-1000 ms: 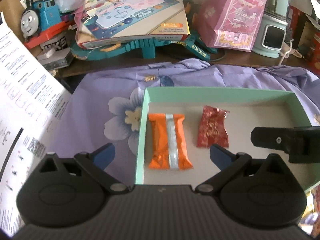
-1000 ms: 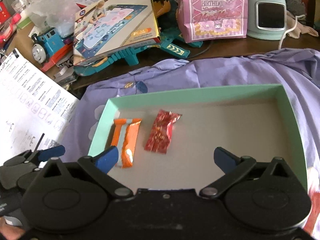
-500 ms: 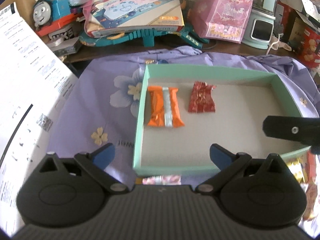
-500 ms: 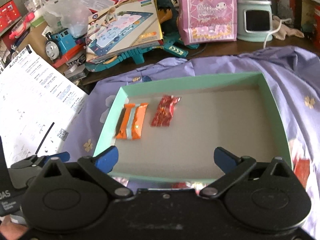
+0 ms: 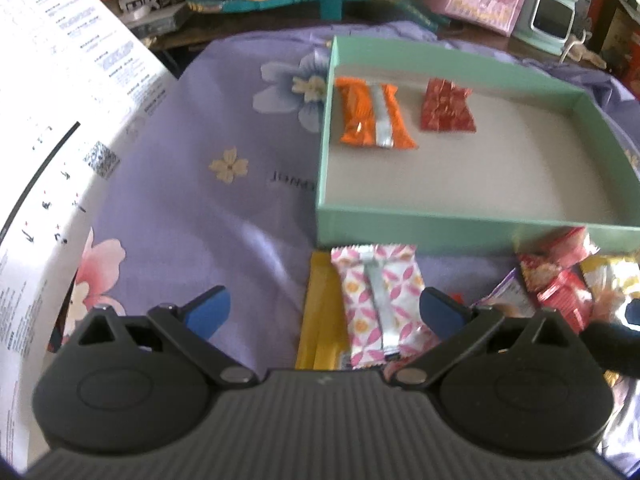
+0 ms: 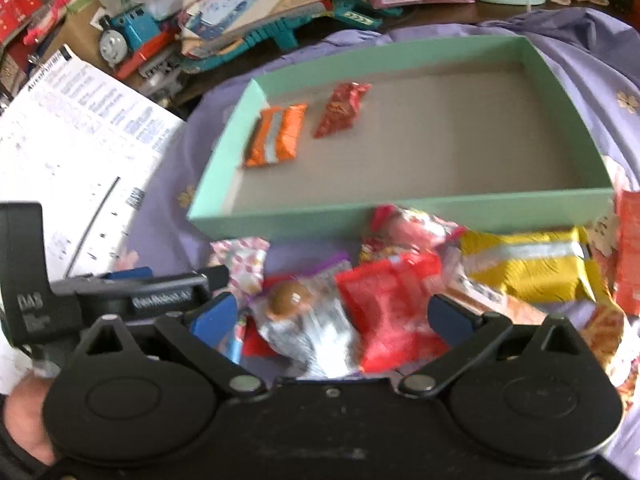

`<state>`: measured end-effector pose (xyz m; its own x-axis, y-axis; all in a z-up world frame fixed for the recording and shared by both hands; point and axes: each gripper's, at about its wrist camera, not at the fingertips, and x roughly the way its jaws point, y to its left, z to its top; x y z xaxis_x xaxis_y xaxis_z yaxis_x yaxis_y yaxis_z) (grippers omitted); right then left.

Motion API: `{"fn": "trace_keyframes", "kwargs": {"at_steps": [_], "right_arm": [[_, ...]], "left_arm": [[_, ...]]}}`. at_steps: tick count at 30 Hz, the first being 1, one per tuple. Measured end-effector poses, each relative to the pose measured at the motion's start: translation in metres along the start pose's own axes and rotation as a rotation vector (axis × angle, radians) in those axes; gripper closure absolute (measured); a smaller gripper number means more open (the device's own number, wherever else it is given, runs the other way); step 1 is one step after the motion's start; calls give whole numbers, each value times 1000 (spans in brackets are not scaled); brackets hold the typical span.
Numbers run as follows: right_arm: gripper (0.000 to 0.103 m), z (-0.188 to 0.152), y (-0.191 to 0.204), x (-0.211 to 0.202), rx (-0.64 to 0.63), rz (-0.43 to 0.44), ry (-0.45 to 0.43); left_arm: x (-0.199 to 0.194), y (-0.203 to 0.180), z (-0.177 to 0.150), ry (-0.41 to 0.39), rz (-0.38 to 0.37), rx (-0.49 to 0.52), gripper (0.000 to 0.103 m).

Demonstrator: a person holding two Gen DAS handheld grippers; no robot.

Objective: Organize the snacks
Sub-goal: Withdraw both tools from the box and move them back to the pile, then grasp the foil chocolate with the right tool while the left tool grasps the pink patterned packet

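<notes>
1. My left gripper [image 5: 322, 310] has its blue-tipped fingers spread wide with nothing clamped; it hangs over the lilac flowered cloth [image 5: 192, 208], just short of the near wall of the shallow mint-green cardboard tray [image 5: 440, 226].
2. Between those fingers lies a pink-and-white patterned snack packet [image 5: 378, 304], seam side up, resting partly on a flat yellow wrapper [image 5: 320, 312].
3. My right gripper [image 6: 332, 314] is likewise spread apart and holds nothing; it hangs above the loose heap of snacks in front of the tray.
4. In that heap, from the right wrist view, I see a bright red foil packet [image 6: 394, 312], a silver wrapper with a brown round picture [image 6: 308, 320] and a yellow packet with a silver stripe [image 6: 536, 268]. The heap is blurred, so finer detail is beyond me.
5. Inside the tray, at its left end, an orange packet with a silver stripe [image 5: 374, 116] lies by the left wall, and a dark red crinkled foil packet [image 5: 446, 108] sits just beside it, apart from it.
6. A white printed instruction sheet [image 5: 52, 128] lies left of the cloth.
</notes>
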<state>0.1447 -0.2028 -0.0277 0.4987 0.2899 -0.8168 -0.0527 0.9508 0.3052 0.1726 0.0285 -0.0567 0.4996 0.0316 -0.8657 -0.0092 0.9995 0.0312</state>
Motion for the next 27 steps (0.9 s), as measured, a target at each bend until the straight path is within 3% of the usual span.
{"fn": "trace_keyframes", "kwargs": {"at_steps": [6, 14, 25, 27], "right_arm": [[8, -11, -19, -1, 44, -9, -11], [20, -9, -20, 7, -24, -53, -41], [40, 1, 14, 25, -101, 22, -15], [52, 1, 25, 30, -138, 28, -8]], "left_arm": [[15, -9, 2, 29, -6, -12, 0], [35, -29, 3, 49, 23, 43, 0], [46, 11, -2, 74, 30, -28, 0], [46, 14, -2, 69, 26, -26, 0]]}}
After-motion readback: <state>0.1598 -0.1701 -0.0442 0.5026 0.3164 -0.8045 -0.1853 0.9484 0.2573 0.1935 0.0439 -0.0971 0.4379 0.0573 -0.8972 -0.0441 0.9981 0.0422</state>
